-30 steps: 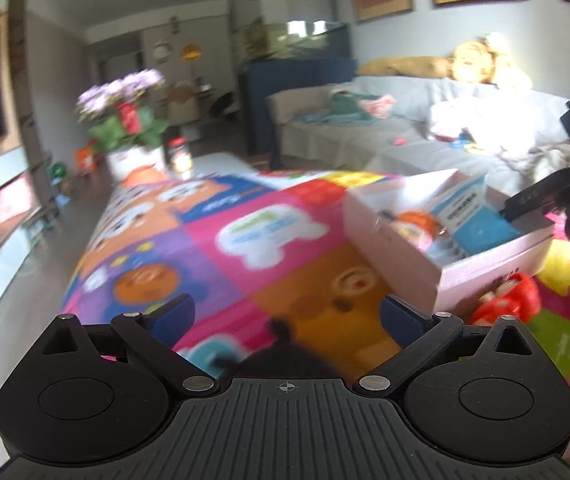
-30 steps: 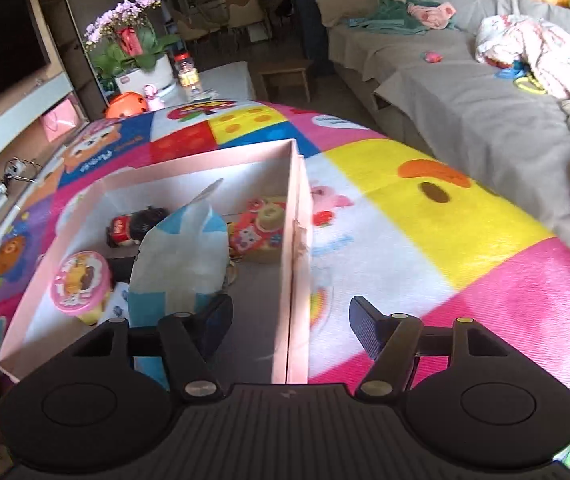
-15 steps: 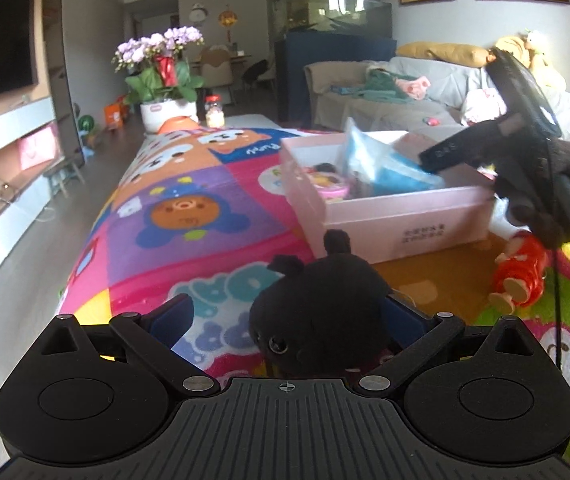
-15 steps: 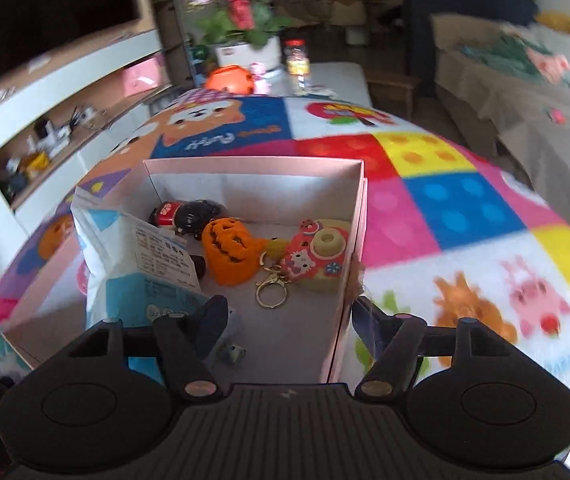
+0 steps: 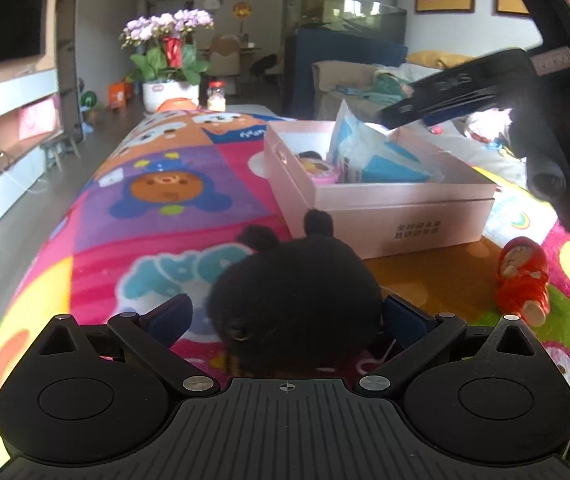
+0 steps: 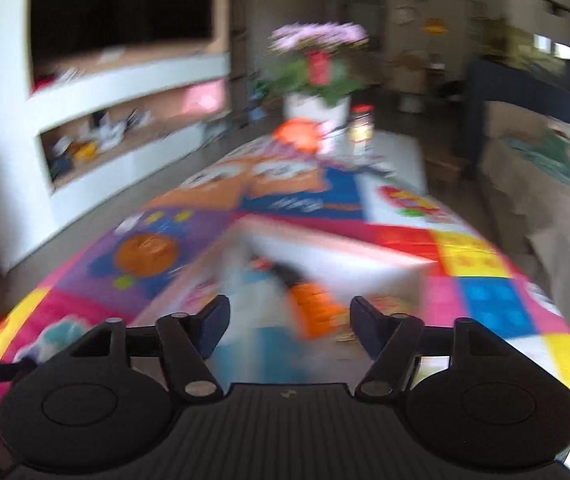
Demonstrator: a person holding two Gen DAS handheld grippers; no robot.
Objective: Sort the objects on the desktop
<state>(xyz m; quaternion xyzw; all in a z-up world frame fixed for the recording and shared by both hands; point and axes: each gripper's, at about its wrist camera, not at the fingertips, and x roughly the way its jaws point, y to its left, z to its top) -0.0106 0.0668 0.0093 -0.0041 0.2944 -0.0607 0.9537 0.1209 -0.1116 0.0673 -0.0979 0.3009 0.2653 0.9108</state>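
Note:
A black plush toy [image 5: 297, 292] with round ears lies on the colourful mat between the fingers of my left gripper [image 5: 285, 314]. The jaws stand wide and the left pad is clear of the plush. A pink box [image 5: 385, 208] behind it holds a blue-and-white packet [image 5: 373, 160] and small toys. A red doll [image 5: 523, 280] lies on the mat to the right of the plush. My right gripper [image 6: 289, 326] hovers over the pink box [image 6: 325, 248], above an orange pumpkin toy [image 6: 317, 312], blurred. Its jaws are closing with nothing pressed between them. From the left wrist view, the right gripper [image 5: 405, 110] reaches over the box.
A flower pot [image 5: 169, 92] and a glass jar [image 5: 217, 98] stand at the mat's far end. A low TV shelf [image 5: 5, 128] runs along the left, and a grey sofa [image 5: 349, 76] with clothes lies at the right. A gloved hand [image 5: 557, 168] holds the right gripper.
My left gripper sank onto the black plush, which now sits between its fingers. The right gripper swung left across the box and its jaws narrowed.

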